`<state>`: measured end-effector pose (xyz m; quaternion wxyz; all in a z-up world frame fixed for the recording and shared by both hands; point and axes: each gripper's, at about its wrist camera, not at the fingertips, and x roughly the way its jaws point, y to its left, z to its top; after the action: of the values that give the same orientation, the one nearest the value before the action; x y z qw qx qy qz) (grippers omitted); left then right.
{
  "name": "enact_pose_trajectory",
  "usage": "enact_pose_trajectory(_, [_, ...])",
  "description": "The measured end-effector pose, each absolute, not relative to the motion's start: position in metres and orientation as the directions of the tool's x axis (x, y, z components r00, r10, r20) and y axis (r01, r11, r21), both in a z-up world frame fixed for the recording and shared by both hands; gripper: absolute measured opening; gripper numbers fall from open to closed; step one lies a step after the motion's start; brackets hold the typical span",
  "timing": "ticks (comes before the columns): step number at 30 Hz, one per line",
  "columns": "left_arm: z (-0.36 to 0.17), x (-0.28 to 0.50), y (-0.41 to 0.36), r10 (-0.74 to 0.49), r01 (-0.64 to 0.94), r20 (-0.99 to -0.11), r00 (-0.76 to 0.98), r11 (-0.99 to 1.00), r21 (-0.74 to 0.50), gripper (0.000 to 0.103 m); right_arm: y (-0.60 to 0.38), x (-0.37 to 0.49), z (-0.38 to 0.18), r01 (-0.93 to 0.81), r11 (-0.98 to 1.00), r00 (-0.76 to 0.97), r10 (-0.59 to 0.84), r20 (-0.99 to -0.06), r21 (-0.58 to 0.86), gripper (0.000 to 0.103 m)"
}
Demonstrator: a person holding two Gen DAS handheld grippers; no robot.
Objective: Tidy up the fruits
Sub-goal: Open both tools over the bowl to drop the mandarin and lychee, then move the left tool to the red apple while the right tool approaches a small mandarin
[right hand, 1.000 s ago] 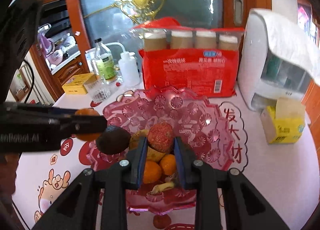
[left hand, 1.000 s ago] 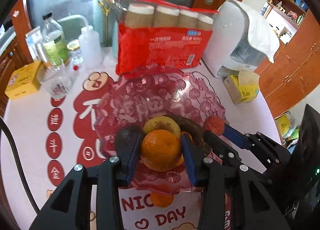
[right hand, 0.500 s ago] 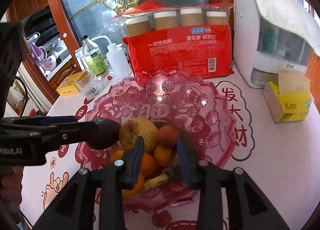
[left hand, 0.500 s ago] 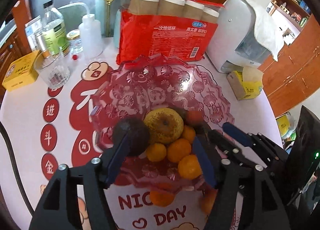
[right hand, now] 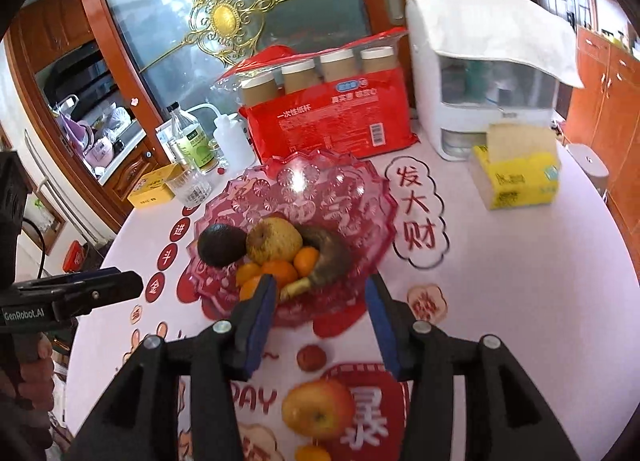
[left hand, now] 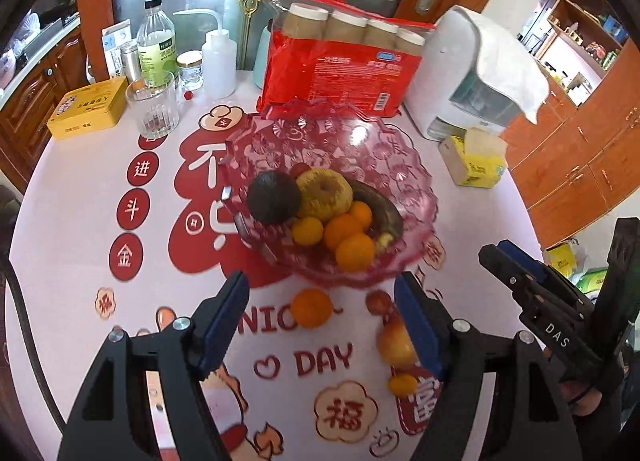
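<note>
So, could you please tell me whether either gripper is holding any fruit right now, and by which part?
Nothing is held. The left gripper and right gripper are both open and empty, short of the pink glass fruit bowl.

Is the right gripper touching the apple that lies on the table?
Apart. In the right wrist view the right gripper is open and empty, and the apple lies on the table below the fingertips, with bare cloth between them.

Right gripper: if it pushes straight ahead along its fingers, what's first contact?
Probably the near rim of the pink fruit bowl, just beyond the open right gripper; the banana lies behind it. Depth is uncertain.
</note>
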<state>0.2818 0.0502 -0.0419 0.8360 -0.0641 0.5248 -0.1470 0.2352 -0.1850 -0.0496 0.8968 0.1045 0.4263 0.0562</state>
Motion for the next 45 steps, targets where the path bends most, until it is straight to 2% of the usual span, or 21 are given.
enact_pose_trajectory(7, [-0.031, 0.243, 0.039, -0.31, 0.196, -0.858, 0.41, 0.948, -0.249, 0.075, -0.2, 0.202, -0.047, 0.006, 0.955, 0.614, 0.229, -0.755, 0.295, 0.054])
enact_pose_trajectory(16, [-0.03, 0.218, 0.026, -0.304, 0.186, -0.869, 0.39, 0.95, -0.249, 0.079, -0.202, 0.166, -0.066, -0.011, 0.95, 0.564, 0.263, -0.783, 0.311, 0.057])
enact_pose_trajectory(20, [-0.035, 0.22, 0.018, -0.324, 0.184, -0.88, 0.349, 0.944, -0.274, 0.084, -0.2, 0.147, -0.082, -0.024, 0.957, 0.559, 0.252, -0.79, 0.288, 0.057])
enact_pose_trajectory(37, [-0.122, 0.246, -0.044, -0.319, 0.179, -0.943, 0.096, 0.937, -0.299, 0.09, -0.176, 0.1, -0.146, -0.111, 0.97, 0.589, 0.241, -0.771, 0.218, 0.057])
enact_pose_trajectory(42, [-0.144, 0.253, -0.063, -0.3, 0.225, -0.952, 0.055, 0.933, -0.281, 0.091, -0.169, 0.102, -0.162, -0.124, 0.974, 0.571, 0.226, -0.789, 0.19, 0.057])
enact_pose_trajectory(45, [-0.153, 0.258, -0.074, -0.295, 0.265, -0.954, 0.049, 0.925, -0.272, 0.095, -0.165, 0.103, -0.168, -0.14, 0.975, 0.571, 0.222, -0.79, 0.173, 0.057])
